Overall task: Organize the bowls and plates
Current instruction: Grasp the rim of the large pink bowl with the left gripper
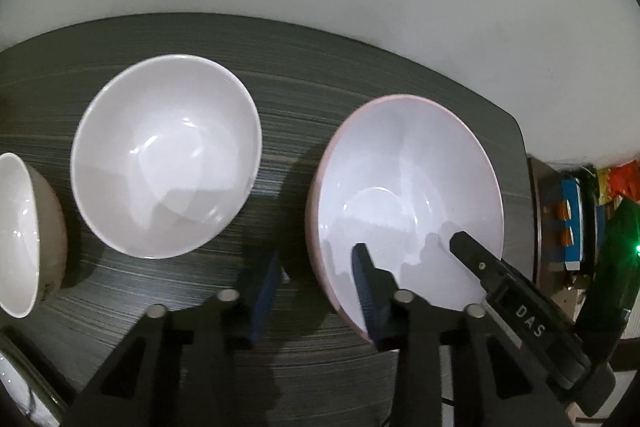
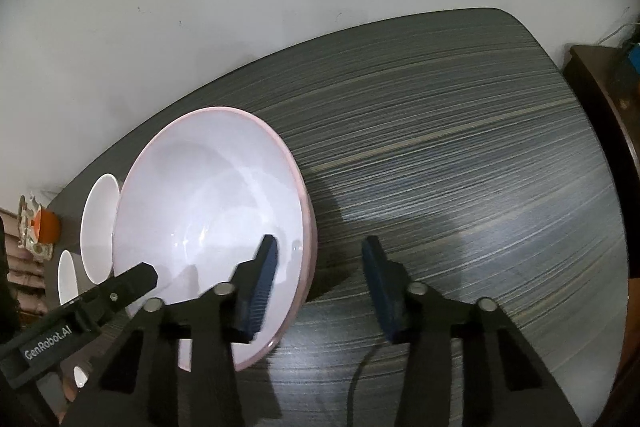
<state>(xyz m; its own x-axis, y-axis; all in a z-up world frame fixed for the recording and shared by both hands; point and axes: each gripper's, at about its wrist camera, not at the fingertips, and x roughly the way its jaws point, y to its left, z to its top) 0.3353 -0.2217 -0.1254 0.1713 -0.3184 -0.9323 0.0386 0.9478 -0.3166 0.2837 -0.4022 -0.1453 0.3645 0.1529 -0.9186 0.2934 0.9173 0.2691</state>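
Observation:
A large white bowl with a pink rim (image 1: pixel 404 195) (image 2: pixel 208 195) stands on the dark striped table (image 1: pixel 304 99). My left gripper (image 1: pixel 318 255) straddles the bowl's left rim, one blue pad inside and one outside, and neither pad presses on the wall. My right gripper (image 2: pixel 320 242) straddles the right rim the same way, with a gap showing outside the wall. A finger (image 1: pixel 476 255) of the right gripper shows inside the bowl in the left wrist view. A plain white bowl (image 1: pixel 166 155) (image 2: pixel 98 223) stands to the left, and a beige bowl (image 1: pixel 24 235) beyond it.
A white wall runs behind the table. Past the table's right edge are a shelf with coloured boxes (image 1: pixel 572 219) and dark wooden furniture (image 2: pixel 600 87). An orange cup (image 2: pixel 48 225) sits at the far left. The table surface (image 2: pixel 460 167) to the right of the big bowl is bare.

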